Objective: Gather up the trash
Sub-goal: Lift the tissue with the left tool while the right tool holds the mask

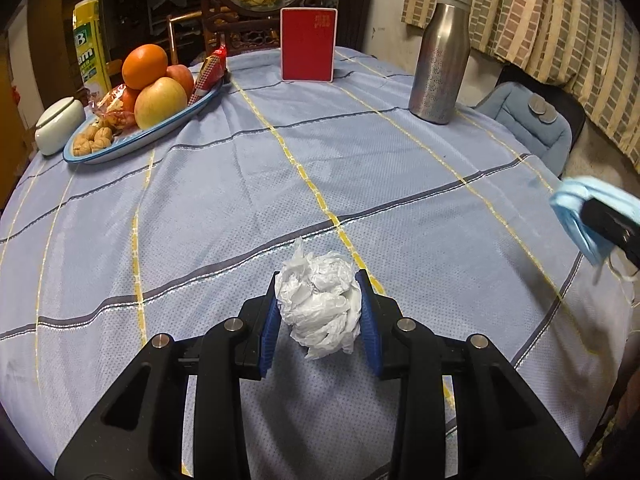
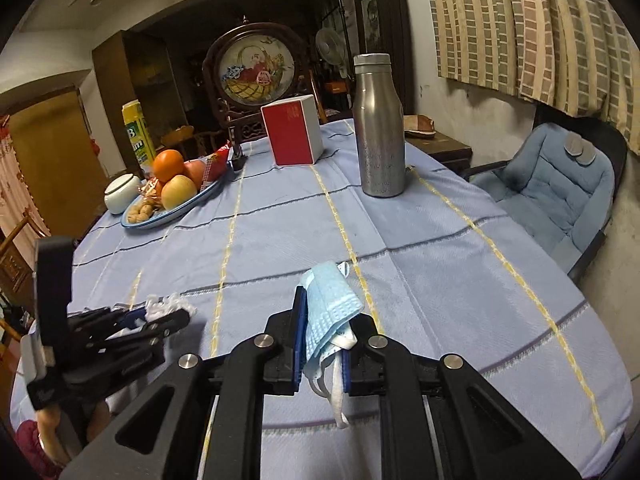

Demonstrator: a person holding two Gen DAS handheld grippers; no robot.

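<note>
1. Tabletop: covered by a light blue cloth with yellow and dark stripes. It carries everything listed below.
2. Steel bottle: stands upright at the far right of the tabletop, cap on. You cannot see its contents.
3. Oval dish, far left: it holds an orange on top, apples under it, walnuts at the near end and a red snack packet leaning on the far rim.
4. Red box: upright at the far centre, closed.
5. White lidded jar: sits just beside the near left end of the dish, lid on.
6. Your left gripper: closed on a crumpled white tissue. The blue pads press both sides of the wad, which is rumpled and loosely balled; whether it is clear of the cloth, you cannot tell from these views.
7. Your right gripper: closed tight on a light blue face mask. The mask is folded over and bunched, its white ear loops dangling below the fingers. It is held clear above the cloth near the right-hand edge of the tabletop, well apart from the tissue.
</note>
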